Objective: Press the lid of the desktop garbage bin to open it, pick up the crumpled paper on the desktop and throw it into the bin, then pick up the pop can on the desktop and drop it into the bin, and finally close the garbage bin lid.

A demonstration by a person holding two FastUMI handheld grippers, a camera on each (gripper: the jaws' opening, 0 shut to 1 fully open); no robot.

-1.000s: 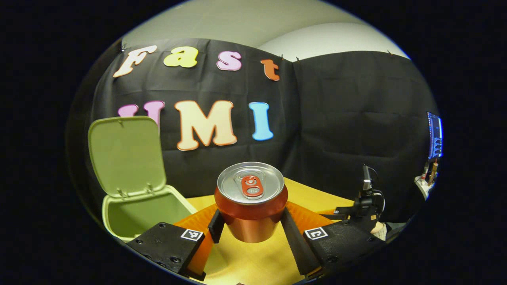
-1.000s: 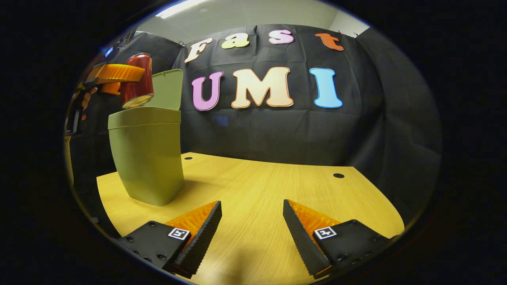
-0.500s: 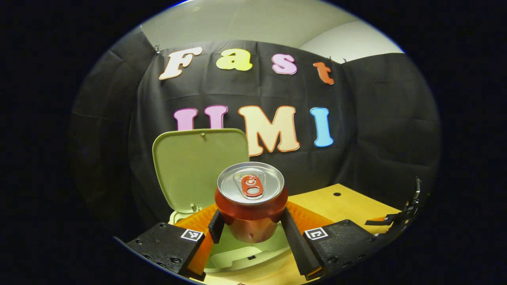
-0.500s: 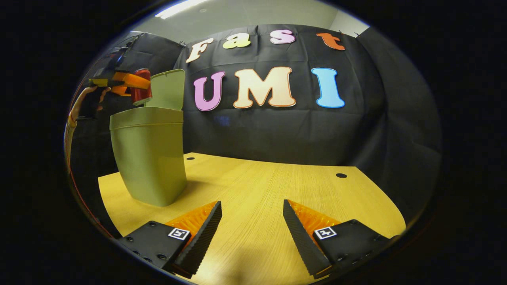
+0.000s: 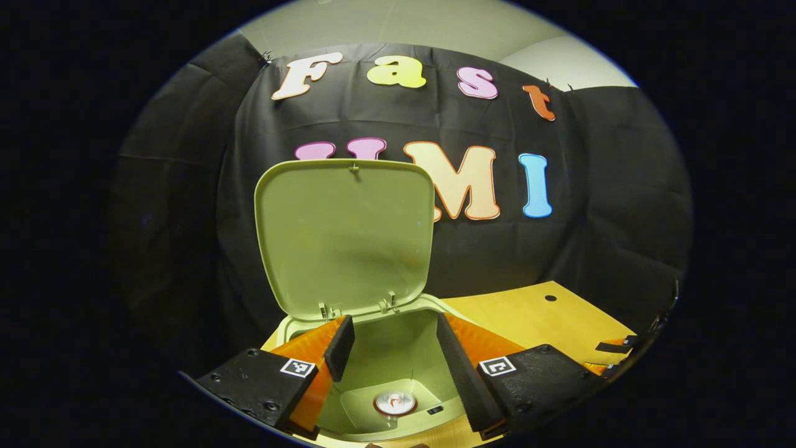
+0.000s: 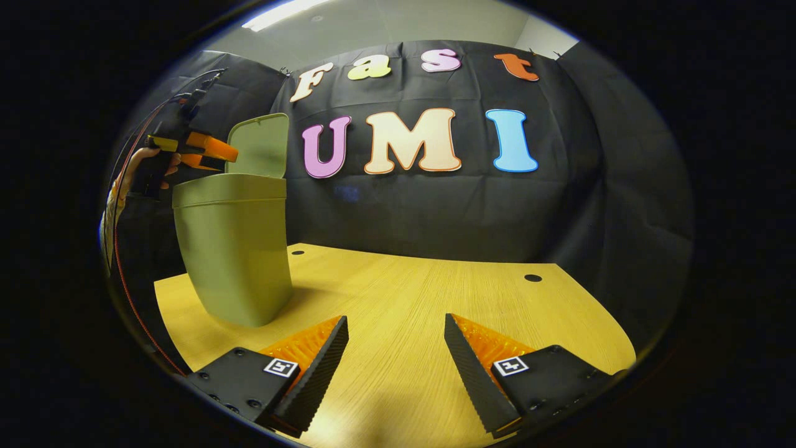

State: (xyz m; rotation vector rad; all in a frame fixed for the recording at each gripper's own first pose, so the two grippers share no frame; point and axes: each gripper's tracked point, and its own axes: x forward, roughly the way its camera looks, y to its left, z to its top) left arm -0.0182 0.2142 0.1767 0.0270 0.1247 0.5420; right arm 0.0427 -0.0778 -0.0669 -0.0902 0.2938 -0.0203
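Empty left tool [image 5: 390, 341], fingers apart.

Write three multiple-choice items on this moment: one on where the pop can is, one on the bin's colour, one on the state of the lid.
1. Where is the pop can?
A. Between the left gripper's fingers
B. On the bottom of the garbage bin
C. On the desktop beside the bin

2. What colour is the garbage bin?
A. Pale green
B. Blue
C. White

3. How does the lid stand?
A. Shut flat
B. Lying off the bin on the desktop
C. Raised open on its hinges

Answers: 1 B, the can's silver top shows down inside the bin, below the open left gripper. 2 A, the bin's walls and lid are pale green in both views. 3 C, the lid stands upright behind the bin's mouth.
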